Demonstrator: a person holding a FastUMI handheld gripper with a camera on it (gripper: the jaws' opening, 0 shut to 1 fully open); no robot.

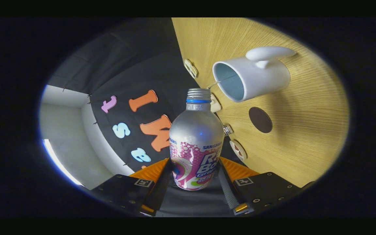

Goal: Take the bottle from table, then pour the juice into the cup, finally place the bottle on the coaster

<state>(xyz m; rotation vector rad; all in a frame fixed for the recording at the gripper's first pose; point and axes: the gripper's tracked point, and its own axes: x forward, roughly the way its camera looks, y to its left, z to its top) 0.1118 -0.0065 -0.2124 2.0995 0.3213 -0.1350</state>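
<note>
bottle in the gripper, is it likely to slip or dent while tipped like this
The bottle looks like smooth metal with a glossy label, so probably slippery. The gripper holds only its lower part, so it may pivot. Its thin wall could dent if squeezed harder.

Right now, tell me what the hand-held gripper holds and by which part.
The hand-held gripper holds the bottle, both fingers pressing its lower body at the label, its open neck tipped toward the white cup.

Gripper (196,173): 2 screw-studded dark finger mounts, each with a square marker.
</note>
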